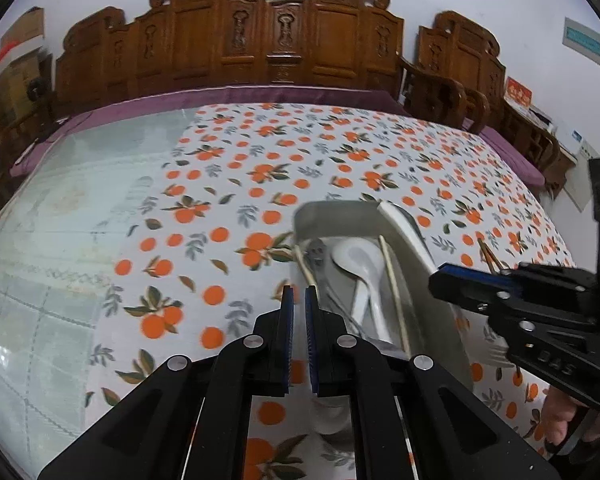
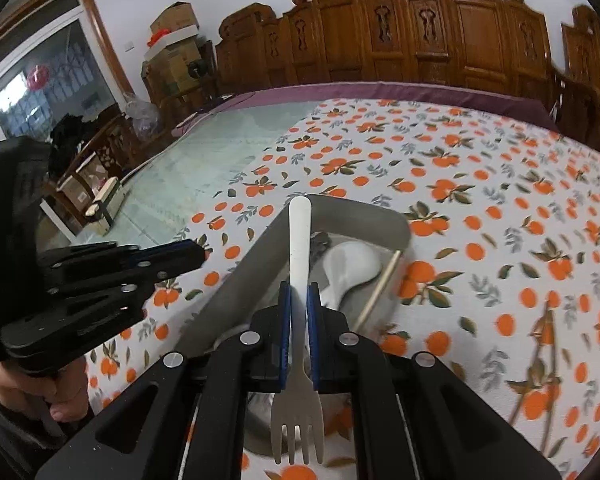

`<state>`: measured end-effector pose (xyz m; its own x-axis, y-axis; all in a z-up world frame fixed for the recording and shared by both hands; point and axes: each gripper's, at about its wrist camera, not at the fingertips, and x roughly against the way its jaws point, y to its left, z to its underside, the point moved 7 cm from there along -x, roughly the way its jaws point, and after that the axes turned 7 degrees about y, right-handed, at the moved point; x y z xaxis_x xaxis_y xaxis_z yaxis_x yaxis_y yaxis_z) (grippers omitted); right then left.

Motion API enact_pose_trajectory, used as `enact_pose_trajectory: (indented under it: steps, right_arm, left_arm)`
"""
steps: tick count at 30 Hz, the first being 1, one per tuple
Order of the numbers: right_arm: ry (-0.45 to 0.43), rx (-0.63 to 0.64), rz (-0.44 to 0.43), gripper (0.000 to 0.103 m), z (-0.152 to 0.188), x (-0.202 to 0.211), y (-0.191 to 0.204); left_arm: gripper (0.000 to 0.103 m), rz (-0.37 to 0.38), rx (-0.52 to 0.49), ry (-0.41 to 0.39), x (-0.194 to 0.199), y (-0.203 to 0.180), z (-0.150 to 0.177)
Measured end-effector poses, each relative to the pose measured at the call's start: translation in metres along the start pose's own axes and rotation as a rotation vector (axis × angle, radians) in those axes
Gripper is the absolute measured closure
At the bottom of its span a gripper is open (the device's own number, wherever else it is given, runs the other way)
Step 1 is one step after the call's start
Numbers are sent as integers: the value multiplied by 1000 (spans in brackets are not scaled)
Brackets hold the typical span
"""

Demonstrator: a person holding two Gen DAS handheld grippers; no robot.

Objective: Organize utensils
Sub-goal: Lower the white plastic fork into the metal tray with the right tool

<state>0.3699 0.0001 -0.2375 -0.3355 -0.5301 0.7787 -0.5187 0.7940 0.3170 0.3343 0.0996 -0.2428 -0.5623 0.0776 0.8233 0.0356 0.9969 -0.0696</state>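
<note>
Above the rectangular grey metal tray [image 2: 356,210], the right gripper [image 2: 299,300] hangs with its blue-padded fingers [image 2: 285,308] clamped on a white plastic fork [image 2: 299,236]; the handle points away over the tray, the tines toward the camera. Inside the tray lie a white ceramic soup spoon [image 1: 362,264], a pale wooden chopstick [image 1: 392,284] and a dark metal utensil, partly hidden. Just right of the tray, brown chopsticks [image 2: 542,344] lie on the white tablecloth printed with oranges [image 1: 260,148]. Left of the tray, the left gripper [image 1: 299,300] hangs over the cloth, its fingers [image 1: 287,312] drawn nearly together on nothing. Beyond the tray's far edge stands a carved brown wooden bench [image 1: 260,36].
</note>
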Motion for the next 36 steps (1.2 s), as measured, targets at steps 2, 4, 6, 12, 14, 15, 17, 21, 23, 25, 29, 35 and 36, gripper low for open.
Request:
enact_pose_trajectory:
  steps: [2, 4, 6, 12, 14, 15, 17, 21, 23, 25, 29, 35, 36]
  right_arm:
    - [8, -14, -10, 94, -3, -7, 2]
    - [19, -27, -20, 94, -5, -15, 4]
    - [27, -39, -25, 93, -6, -22, 4]
    - [43, -71, -33, 91, -8, -36, 1]
    - [47, -74, -32, 91, -8, -38, 0]
    - [46, -73, -33, 91, -7, -38, -1]
    - [37, -58, -31, 91, -6, -34, -1]
    - [2, -24, -20, 91, -3, -13, -6]
    - [-21, 2, 1, 91, -2, 1, -9]
    - [-41, 30, 29, 91, 2, 18, -15]
    - [-68, 64, 80, 91, 12, 50, -30]
    - [-84, 65, 186, 89, 38, 90, -71]
    - [-85, 59, 205, 85, 43, 95, -79]
  left_arm:
    - [98, -3, 12, -8, 3, 7, -2]
    - [98, -4, 20, -12, 5, 11, -2]
    - [98, -4, 25, -16, 7, 14, -3]
    - [98, -3, 30, -23, 10, 17, -3]
    - [98, -2, 29, -24, 10, 17, -3]
    - [98, -2, 28, -24, 10, 17, -3]
    - [98, -1, 29, -23, 11, 17, -3]
    - [96, 2, 24, -27, 13, 12, -3]
    - [92, 4, 15, -32, 14, 8, -3]
    - [88, 7, 8, -38, 16, 3, -3]
    - [82, 7, -9, -38, 15, -5, -2]
    - [67, -11, -38, -42, 13, -15, 0]
    - [64, -12, -40, -43, 13, -17, 0]
